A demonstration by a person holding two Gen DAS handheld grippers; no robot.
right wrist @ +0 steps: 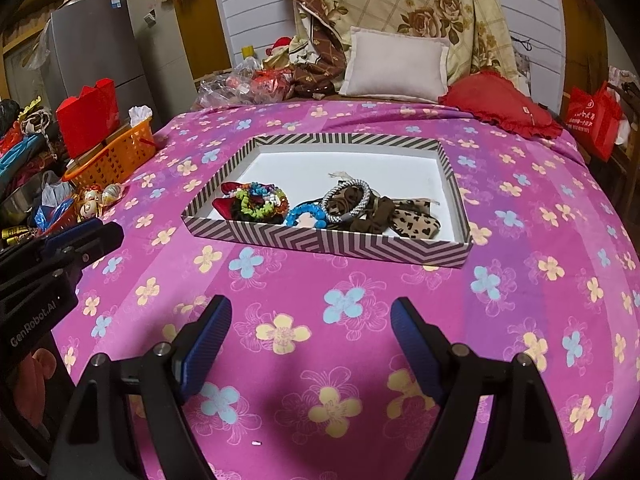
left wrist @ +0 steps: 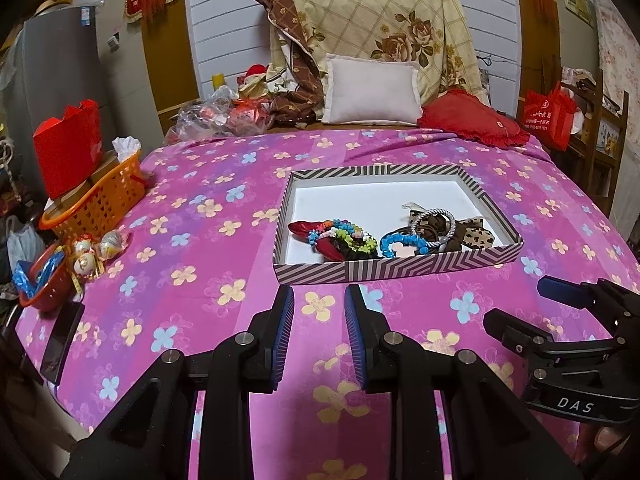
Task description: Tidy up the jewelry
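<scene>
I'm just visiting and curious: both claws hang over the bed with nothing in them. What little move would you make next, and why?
Probably ease the right gripper forward toward the silver bangle in the striped box. Its jaws stand wide and empty, while the left gripper is narrower. The bangle lies on top of the pile, so it looks easiest to lift first.

light: warm, dim indoors | focus: sharp centre | edges: heavy fisheye bend (dark vignette corners)

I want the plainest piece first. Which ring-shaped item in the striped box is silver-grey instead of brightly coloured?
The silver-grey braided bangle, lying on the brown fabric at the box's right half. The blue beaded bracelet beside it and the multicoloured beaded ones to the left are vivid.
</scene>
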